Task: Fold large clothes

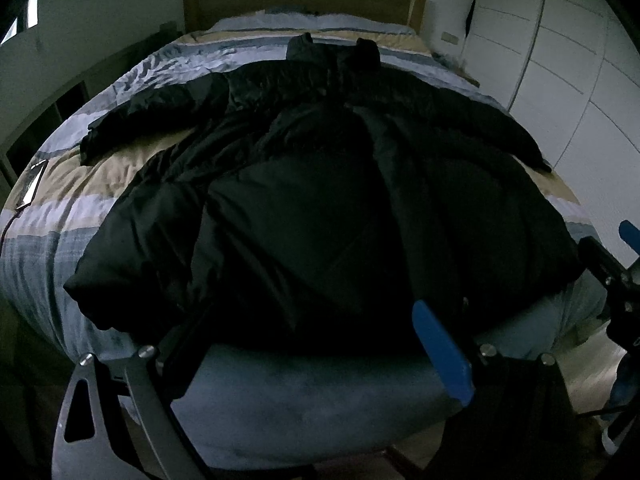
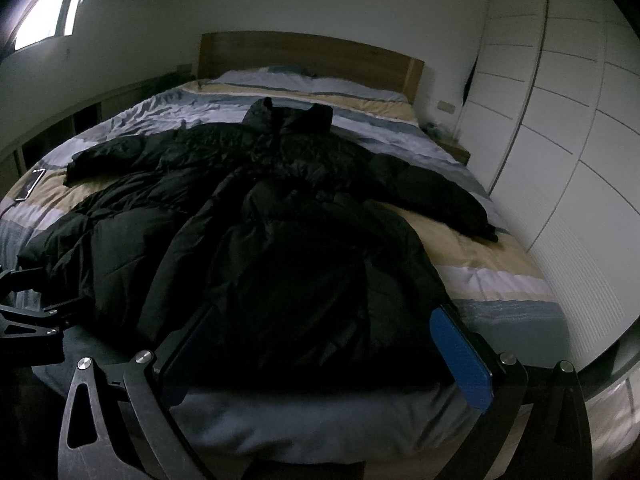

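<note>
1. The bed (image 2: 500,280) fills both views, covered in a striped quilt of blue, beige and white, with a wooden headboard (image 2: 312,56) at the far end and white wardrobe doors (image 2: 560,128) along one side.

2. The black puffer coat (image 2: 248,224) lies spread lengthwise on the quilt, collar toward the headboard and hem at the near edge of the mattress. It looks largely flat but rumpled, the front panels overlapping unevenly down the middle.

3. One sleeve (image 2: 116,156) stretches out to the window side; the other sleeve (image 2: 444,196) angles toward the wardrobe. Neither is folded in over the body.

4. The right gripper (image 2: 324,348) hovers just above the hem, its blue-padded fingers (image 2: 460,356) wide apart with nothing between them.

5. The left gripper (image 1: 304,344) sits at the same near edge, further toward the window side. Its jaws also stand apart and grasp nothing (one finger is lost against the dark fabric, so only the blue pad (image 1: 440,352) reads clearly).

6. A phone-like object (image 2: 32,184) rests on the quilt near the window-side sleeve, well apart from the grippers.

7. Judging by this, folding has barely begun: the coat is laid out, yet sleeves, sides and the lengthwise fold all remain to be done.
</note>
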The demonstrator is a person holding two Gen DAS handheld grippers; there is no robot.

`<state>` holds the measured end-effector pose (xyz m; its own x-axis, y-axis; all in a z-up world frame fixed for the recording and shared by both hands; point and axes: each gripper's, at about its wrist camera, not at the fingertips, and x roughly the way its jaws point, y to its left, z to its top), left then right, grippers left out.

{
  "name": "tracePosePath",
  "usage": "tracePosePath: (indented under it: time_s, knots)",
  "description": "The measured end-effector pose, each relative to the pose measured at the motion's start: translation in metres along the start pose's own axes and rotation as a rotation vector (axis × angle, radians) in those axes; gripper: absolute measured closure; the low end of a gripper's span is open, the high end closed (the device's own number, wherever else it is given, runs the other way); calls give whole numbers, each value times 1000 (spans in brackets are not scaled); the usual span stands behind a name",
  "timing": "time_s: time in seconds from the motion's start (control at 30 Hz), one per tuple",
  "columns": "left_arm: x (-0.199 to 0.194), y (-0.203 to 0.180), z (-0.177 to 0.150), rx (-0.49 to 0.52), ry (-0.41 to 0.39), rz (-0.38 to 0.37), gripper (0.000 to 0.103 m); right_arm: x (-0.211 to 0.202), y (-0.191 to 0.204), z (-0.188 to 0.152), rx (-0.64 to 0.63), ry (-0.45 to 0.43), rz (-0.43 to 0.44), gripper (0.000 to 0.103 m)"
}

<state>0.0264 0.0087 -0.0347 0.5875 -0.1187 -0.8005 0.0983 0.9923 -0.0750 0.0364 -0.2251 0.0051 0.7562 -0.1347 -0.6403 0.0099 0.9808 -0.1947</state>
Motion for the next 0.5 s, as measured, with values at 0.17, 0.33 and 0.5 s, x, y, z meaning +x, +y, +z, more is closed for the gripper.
tracePosePath:
  time_s: [0.17, 0.33, 0.5]
  knots:
    - [0, 3, 4, -10, 10, -9, 6, 3, 1, 2, -1, 5, 5, 0]
    - [-4, 10, 15, -42, 10, -19, 6, 6, -4, 8, 9, 3, 14, 0]
    - [-13, 17, 38, -62, -20, 37, 6, 9, -18, 27, 38, -23, 20, 0]
